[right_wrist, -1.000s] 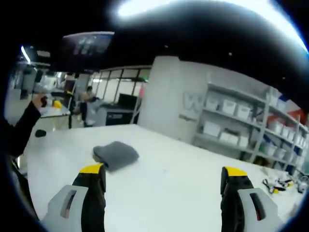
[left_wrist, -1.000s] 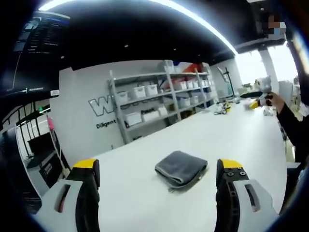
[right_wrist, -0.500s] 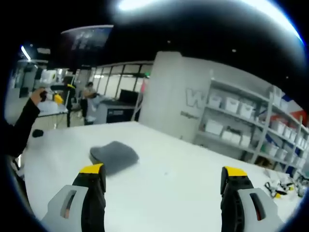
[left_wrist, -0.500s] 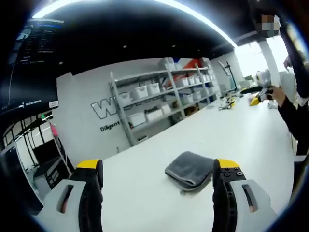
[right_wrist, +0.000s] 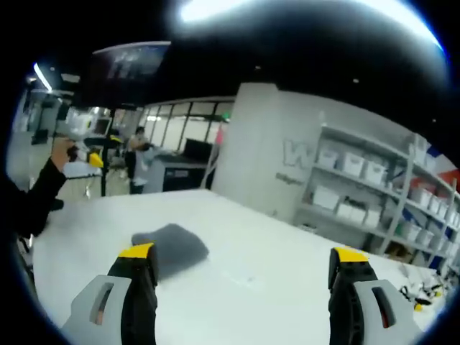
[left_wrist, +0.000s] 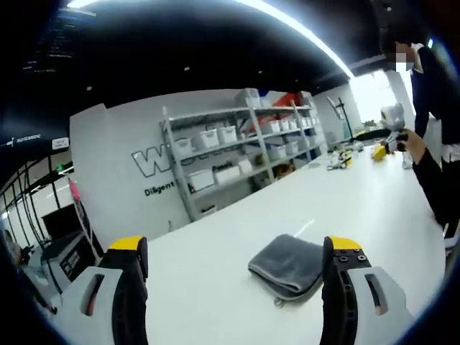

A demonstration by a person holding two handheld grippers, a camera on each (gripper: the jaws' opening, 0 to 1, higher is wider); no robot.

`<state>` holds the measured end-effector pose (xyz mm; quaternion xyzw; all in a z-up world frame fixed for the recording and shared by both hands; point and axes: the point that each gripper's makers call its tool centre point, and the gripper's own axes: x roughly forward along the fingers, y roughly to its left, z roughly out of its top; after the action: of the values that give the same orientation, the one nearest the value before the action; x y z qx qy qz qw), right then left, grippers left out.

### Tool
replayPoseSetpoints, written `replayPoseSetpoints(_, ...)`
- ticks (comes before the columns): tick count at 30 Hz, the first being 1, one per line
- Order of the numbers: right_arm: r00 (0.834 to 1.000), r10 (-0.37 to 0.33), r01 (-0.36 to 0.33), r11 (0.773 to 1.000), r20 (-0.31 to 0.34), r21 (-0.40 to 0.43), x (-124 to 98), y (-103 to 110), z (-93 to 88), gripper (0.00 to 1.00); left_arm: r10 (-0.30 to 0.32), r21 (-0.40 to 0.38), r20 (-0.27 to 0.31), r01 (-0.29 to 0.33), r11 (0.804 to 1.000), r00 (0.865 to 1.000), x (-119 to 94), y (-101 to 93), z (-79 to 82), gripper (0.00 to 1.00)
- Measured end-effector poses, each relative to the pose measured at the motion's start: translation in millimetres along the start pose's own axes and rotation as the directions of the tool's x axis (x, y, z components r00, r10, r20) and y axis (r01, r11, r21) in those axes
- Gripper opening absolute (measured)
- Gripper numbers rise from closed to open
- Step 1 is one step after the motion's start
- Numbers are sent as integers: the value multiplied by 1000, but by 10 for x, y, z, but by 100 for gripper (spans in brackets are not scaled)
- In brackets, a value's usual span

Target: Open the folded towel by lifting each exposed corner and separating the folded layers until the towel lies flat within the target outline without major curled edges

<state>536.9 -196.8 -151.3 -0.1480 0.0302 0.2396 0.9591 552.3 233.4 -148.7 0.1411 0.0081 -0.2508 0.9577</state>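
Observation:
A folded grey towel [left_wrist: 289,264] lies on the white table [left_wrist: 215,287], just inside the right jaw in the left gripper view. My left gripper [left_wrist: 230,248] is open above the table with nothing between its jaws. The same grey towel [right_wrist: 171,246] appears in the right gripper view, behind and beside the left jaw. There my right gripper [right_wrist: 244,255] is open too, held over bare table [right_wrist: 251,287] to the right of the towel.
Shelving with white bins [left_wrist: 237,147] stands against the far wall beyond the table. A person's dark sleeve and hand [left_wrist: 424,165] reach in at the right of the left gripper view. The sleeve [right_wrist: 32,198] also enters the right gripper view from the left.
Both cameras have drifted a little. The towel sits lower and nearer the right jaw in the left gripper view. It has not been touched. Both grippers stay open.

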Motion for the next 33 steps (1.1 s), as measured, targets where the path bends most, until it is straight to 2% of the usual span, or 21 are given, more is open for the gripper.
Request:
replayPoseSetpoints(5,999,27,-28,999,34,35,234,-11,30,100,7,-12,-19,-7,1000,1000,135,88,-115,100)
replayPoseSetpoints(9,1000,30,-30,999,1,21,412,-15,-63,100,-4,-26,-46,3,1000,999,225,68,-221,100)
replayPoseSetpoints(17,1000,7,-6,1000,-7,19,507,-134,-102,100,-9,-14,-46,8,1000,999,321,50,-213,99)
replayPoseSetpoints(25,1000,-12,12,1000,-27,16,635,-160,-196,100,-11,-45,-89,7,999,996,481,112,-440,98)
replayPoseSetpoints(33,999,1,-1,1000,-36,-2,806,-160,-212,100,-13,-49,-108,8,999,994,608,114,-521,97)
